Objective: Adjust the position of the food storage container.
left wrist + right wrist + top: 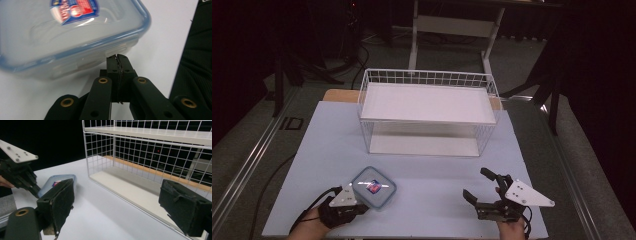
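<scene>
**Risk of a pushed, not gripped, container**

Container (373, 187) sits near the front edge of the bench (422, 165), left of its middle, lid on and label up. We find the left hand-held gripper (117, 58) with its jaws pressed together, their tips at the container's near side wall, just under the blue lid rim; whether they touch it we cannot tell. We judge that any advance in this state would shove the box across the smooth bench rather than lift it, and could turn it or drive it toward the wire rack (428, 112) at the back edge. A grip would call for the jaws to part first; with the tips this low, one jaw might catch under the rim and tip the box.

The right hand-held gripper (476, 185) rests near the front right corner, jaws wide apart and holding nothing, well apart from the container. We see no hazard there.
</scene>
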The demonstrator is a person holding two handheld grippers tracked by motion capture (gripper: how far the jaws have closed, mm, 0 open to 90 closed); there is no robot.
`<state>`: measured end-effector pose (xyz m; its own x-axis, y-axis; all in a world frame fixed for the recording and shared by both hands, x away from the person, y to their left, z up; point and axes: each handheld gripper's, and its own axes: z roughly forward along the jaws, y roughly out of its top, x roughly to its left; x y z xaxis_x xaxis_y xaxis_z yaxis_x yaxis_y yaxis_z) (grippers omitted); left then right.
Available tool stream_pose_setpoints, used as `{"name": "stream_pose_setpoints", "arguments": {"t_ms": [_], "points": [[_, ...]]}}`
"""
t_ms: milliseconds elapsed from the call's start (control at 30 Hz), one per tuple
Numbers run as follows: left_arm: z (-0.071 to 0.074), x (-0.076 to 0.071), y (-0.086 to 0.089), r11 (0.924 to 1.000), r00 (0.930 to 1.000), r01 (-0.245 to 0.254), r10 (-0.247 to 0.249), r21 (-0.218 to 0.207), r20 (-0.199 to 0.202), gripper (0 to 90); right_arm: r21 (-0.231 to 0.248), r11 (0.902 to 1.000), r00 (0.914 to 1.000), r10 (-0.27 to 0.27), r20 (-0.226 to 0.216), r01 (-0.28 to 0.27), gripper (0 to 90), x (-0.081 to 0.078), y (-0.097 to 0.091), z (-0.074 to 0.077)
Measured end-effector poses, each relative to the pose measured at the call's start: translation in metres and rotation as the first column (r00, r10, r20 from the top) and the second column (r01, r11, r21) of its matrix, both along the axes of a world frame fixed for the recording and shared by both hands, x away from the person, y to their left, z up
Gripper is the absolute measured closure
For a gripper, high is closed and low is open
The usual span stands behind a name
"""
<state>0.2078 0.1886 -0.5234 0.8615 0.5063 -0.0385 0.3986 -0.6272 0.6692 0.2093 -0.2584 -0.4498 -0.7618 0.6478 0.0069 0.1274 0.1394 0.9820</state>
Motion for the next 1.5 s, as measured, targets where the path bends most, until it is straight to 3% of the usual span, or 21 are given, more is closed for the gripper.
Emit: {"name": "stream_pose_setpoints", "arguments": {"t_ms": [200,333,433,500,533,567,600,633,733,767,800,867,933,1000,1067,1300,1367,1400,1500], "points": [[-0.002,0.010,-0.020,0.9999,0.9999,-0.013,0.013,-0.003,-0.008,90.0,-0.004,1.0000,1.0000,0.001,0.002,-0.001,13.0,-0.001,-0.001,0.000],[0.001,0.008,-0.027,0.9996,0.9996,0.022,-0.023,-0.019,-0.019,90.0,-0.003,1.0000,1.0000,0.001,0.001,-0.001,13.0,-0.001,-0.002,0.000],[0.009,0.003,-0.023,0.9988,0.9995,0.028,-0.028,-0.042,-0.016,90.0,-0.008,0.9999,1.0000,0.008,-0.003,-0.008,13.1,0.000,-0.001,0.000],[0.019,-0.002,-0.013,0.9989,0.9999,0.011,-0.011,-0.044,0.008,90.0,-0.011,0.9999,0.9999,0.010,-0.006,-0.011,13.0,0.000,0.000,0.000],[0.028,-0.003,-0.002,0.9983,0.9991,-0.020,0.022,-0.055,0.036,90.0,-0.013,0.9998,0.9999,0.012,-0.005,-0.012,13.1,0.000,0.000,0.000],[0.028,-0.003,-0.002,0.9983,0.9991,-0.020,0.022,-0.055,0.036,90.0,-0.014,0.9998,0.9999,0.012,-0.003,-0.012,13.1,-0.001,0.001,0.000],[0.038,0.000,0.015,0.9945,0.9931,-0.082,0.087,-0.064,0.079,90.0,-0.016,0.9998,0.9999,0.012,-0.001,-0.012,13.0,-0.001,0.001,0.000],[0.038,0.000,0.015,0.9945,0.9931,-0.082,0.087,-0.064,0.079,90.0,-0.019,0.9998,0.9999,0.010,0.002,-0.010,13.0,-0.001,0.002,0.000],[0.043,0.009,0.035,0.9804,0.9751,-0.183,0.190,-0.073,0.114,90.0,-0.021,0.9997,0.9999,0.011,0.004,-0.011,13.0,-0.001,0.002,0.000],[0.040,0.016,0.046,0.9713,0.9659,-0.223,0.231,-0.084,0.116,90.0,-0.023,0.9997,0.9999,0.010,0.004,-0.010,13.0,-0.001,0.002,0.000],[0.040,0.016,0.046,0.9713,0.9659,-0.223,0.231,-0.084,0.116,90.0,-0.021,0.9997,0.9999,0.010,0.008,-0.010,13.1,-0.001,0.001,0.000],[0.033,0.024,0.054,0.9625,0.9564,-0.262,0.269,-0.071,0.115,90.0,-0.020,0.9997,0.9999,0.010,0.007,-0.010,13.1,-0.001,0.001,0.001],[0.023,0.033,0.058,0.9545,0.9525,-0.290,0.295,-0.071,0.076,90.0,-0.018,0.9998,0.9999,0.009,0.005,-0.009,13.0,-0.001,0.001,0.000],[0.011,0.042,0.055,0.9556,0.9557,-0.290,0.292,-0.051,0.035,90.0,-0.018,0.9998,0.9999,0.011,0.000,-0.011,13.1,-0.001,0.001,0.000],[0.007,0.043,0.049,0.9599,0.9603,-0.277,0.278,-0.041,0.021,90.0,-0.019,0.9997,0.9999,0.013,0.000,-0.013,13.1,-0.001,0.001,0.000],[0.008,0.044,0.037,0.9620,0.9647,-0.263,0.263,-0.074,-0.004,90.0,-0.021,0.9994,0.9996,0.027,-0.011,-0.027,13.0,0.000,0.004,-0.001],[0.008,0.044,0.032,0.9659,0.9683,-0.250,0.250,-0.069,-0.003,90.0,-0.023,0.9994,0.9996,0.027,-0.010,-0.028,13.0,0.000,0.004,-0.001],[0.010,0.045,0.023,0.9721,0.9738,-0.227,0.227,-0.058,-0.004,90.0,-0.021,0.9994,0.9996,0.027,-0.011,-0.028,13.0,0.000,0.004,-0.001],[0.011,0.045,0.013,0.9755,0.9776,-0.211,0.210,-0.063,-0.014,90.0,-0.018,0.9995,0.9997,0.024,-0.008,-0.024,13.0,0.000,0.002,-0.001]]}}
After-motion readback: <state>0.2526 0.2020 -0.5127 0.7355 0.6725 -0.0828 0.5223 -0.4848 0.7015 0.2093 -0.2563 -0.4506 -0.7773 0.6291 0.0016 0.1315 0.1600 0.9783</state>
